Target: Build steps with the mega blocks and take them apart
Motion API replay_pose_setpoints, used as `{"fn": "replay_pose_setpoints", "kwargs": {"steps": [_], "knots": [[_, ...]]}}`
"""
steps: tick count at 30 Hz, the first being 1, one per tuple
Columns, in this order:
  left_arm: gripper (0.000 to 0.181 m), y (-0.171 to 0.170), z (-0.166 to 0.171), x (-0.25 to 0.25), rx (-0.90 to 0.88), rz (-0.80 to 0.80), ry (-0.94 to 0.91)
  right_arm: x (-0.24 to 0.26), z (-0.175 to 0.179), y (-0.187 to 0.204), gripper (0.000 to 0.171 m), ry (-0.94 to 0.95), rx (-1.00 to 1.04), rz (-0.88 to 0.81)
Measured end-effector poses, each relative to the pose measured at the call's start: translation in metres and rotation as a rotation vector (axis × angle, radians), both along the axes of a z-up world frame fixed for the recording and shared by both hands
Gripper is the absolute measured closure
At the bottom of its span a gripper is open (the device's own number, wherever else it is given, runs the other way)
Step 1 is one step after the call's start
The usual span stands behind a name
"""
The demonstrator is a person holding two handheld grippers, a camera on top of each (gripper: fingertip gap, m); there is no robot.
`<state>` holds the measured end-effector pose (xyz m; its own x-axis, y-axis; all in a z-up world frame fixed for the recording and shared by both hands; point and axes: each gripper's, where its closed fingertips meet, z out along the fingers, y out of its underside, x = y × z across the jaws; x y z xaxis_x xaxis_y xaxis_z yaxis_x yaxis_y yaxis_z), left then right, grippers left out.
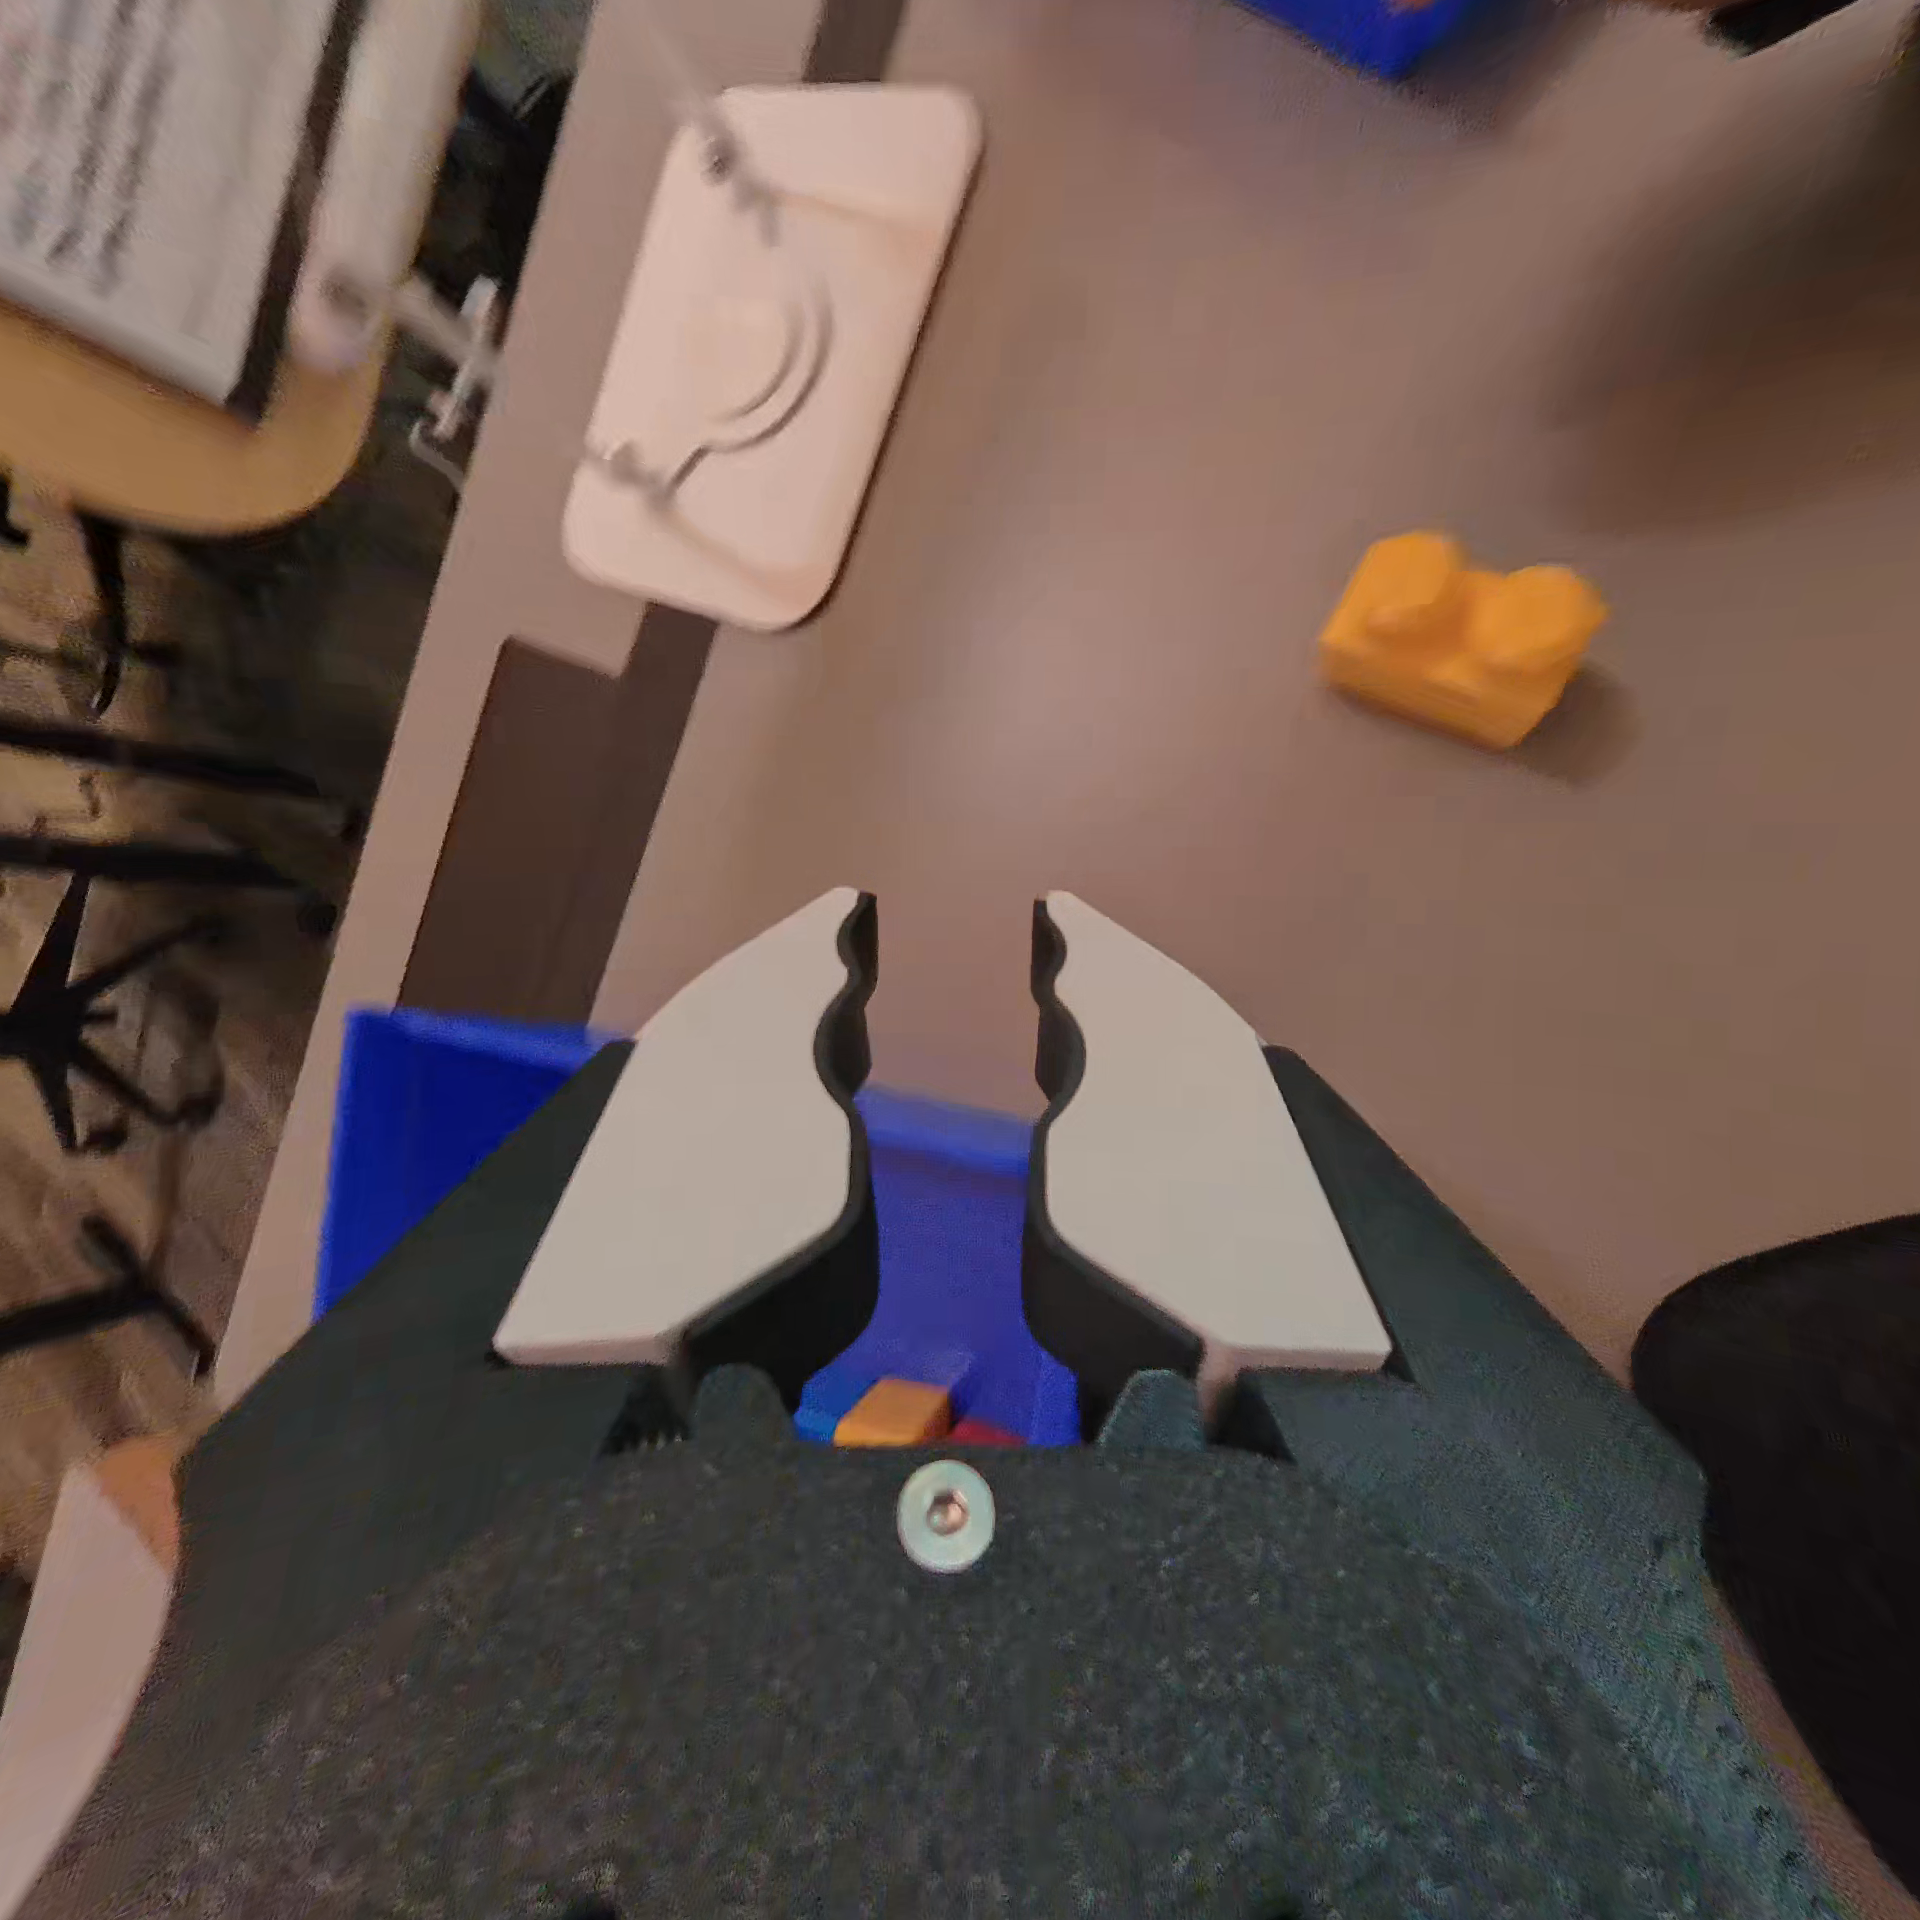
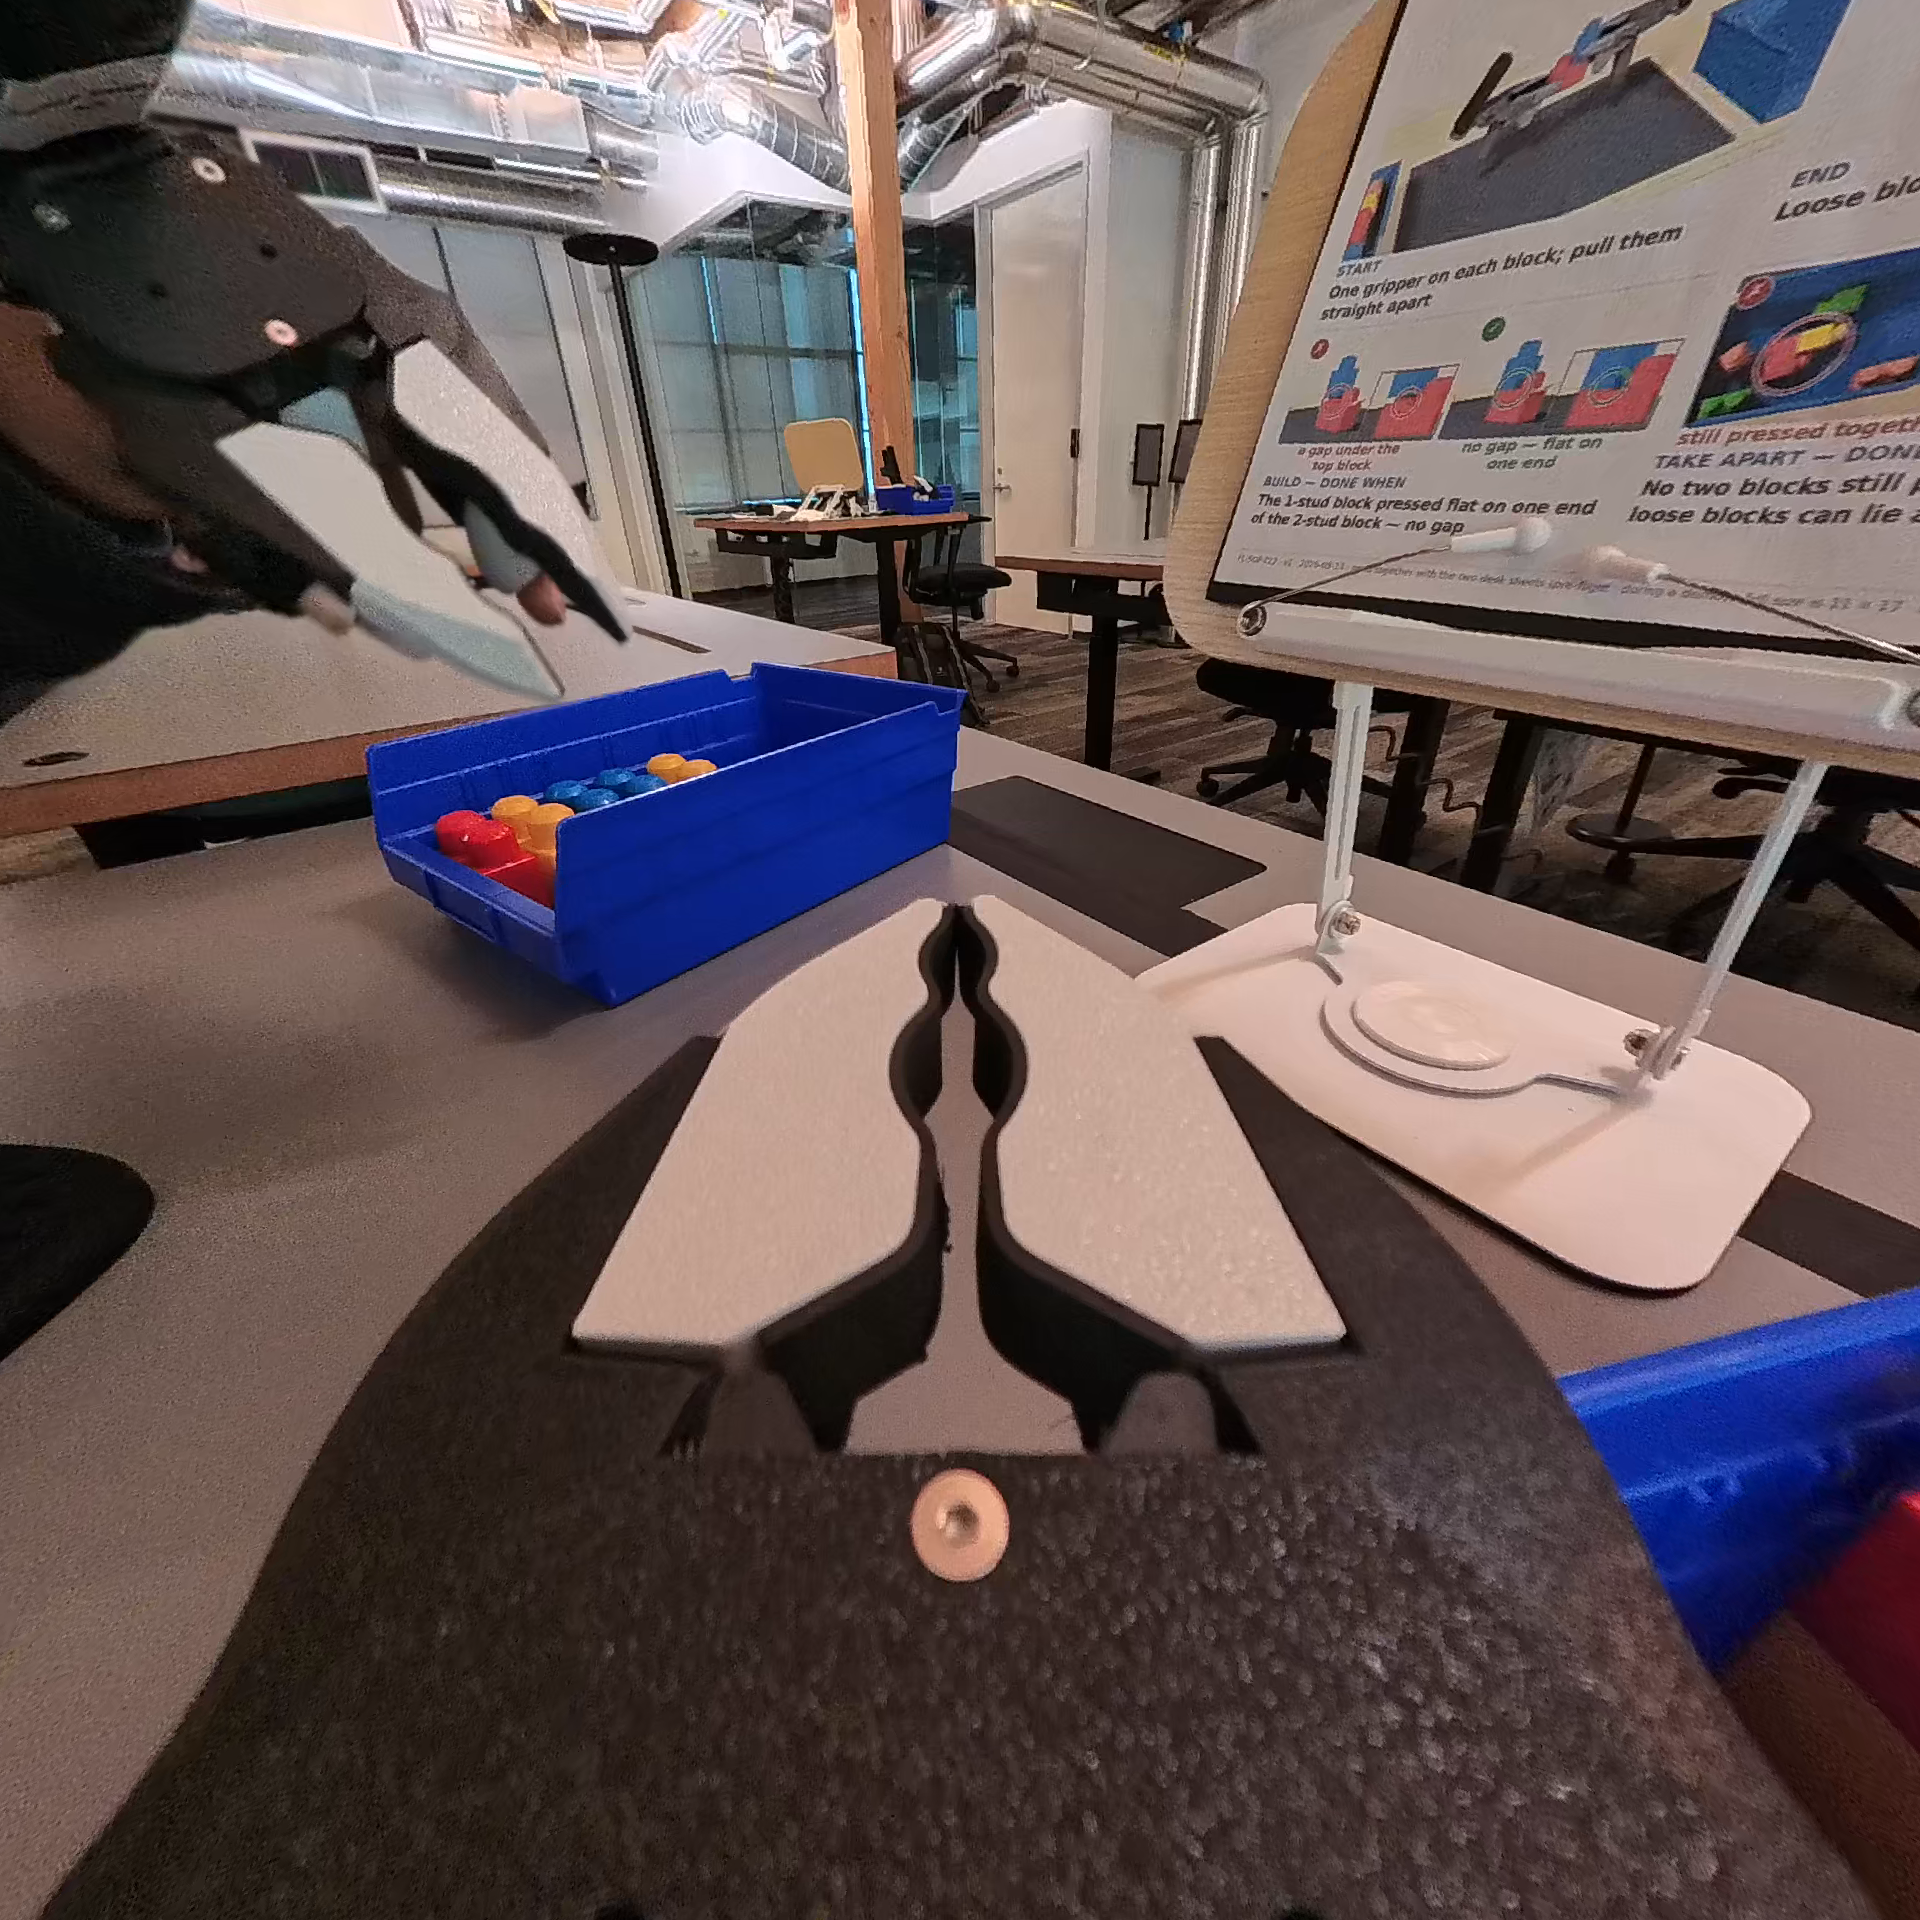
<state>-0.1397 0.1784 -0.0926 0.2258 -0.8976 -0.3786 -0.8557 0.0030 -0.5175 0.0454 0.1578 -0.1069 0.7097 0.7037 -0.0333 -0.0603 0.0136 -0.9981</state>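
Observation:
In the left wrist view my left gripper (image 1: 954, 909) is open and empty. It hovers above a blue bin (image 1: 436, 1122), and yellow, blue and red blocks (image 1: 894, 1411) show in the gap between its fingers. A yellow two-stud block (image 1: 1460, 655) lies loose on the grey table to the right ahead. In the right wrist view my right gripper (image 2: 956, 916) is shut and empty, low over the table. The blue bin (image 2: 727, 862) holds red, yellow and blue blocks (image 2: 520, 831). The left gripper (image 2: 587, 660) hangs above the bin's left side.
A white stand base (image 2: 1507, 1122) with an instruction board (image 2: 1558, 343) stands to the right; the base also shows in the left wrist view (image 1: 769, 353). A second blue bin (image 2: 1745, 1455) is close at the right. A black object (image 2: 52, 1226) lies at the left. My hands' fingertips stand some 20 centimetres from each other.

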Motion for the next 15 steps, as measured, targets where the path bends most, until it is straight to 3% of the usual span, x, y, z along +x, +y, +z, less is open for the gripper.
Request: {"fn": "replay_pose_setpoints", "kwargs": {"steps": [1, 4, 9, 15], "knots": [[0.153, 0.009, 0.003, -0.017, -0.001, 0.039, 0.003, 0.000, 0.000, 0.000, 0.171, -0.001, 0.000, -0.001], [0.155, 0.028, -0.002, -0.069, -0.040, 0.138, 0.026, 0.001, -0.001, 0.000, 0.171, 0.000, -0.003, -0.003], [0.150, 0.041, -0.044, -0.147, -0.193, 0.314, 0.126, 0.001, -0.002, 0.001, 0.171, -0.003, -0.003, -0.008], [0.146, 0.037, -0.085, -0.195, -0.328, 0.412, 0.203, 0.003, -0.004, 0.002, 0.171, -0.007, -0.006, -0.018]]}}
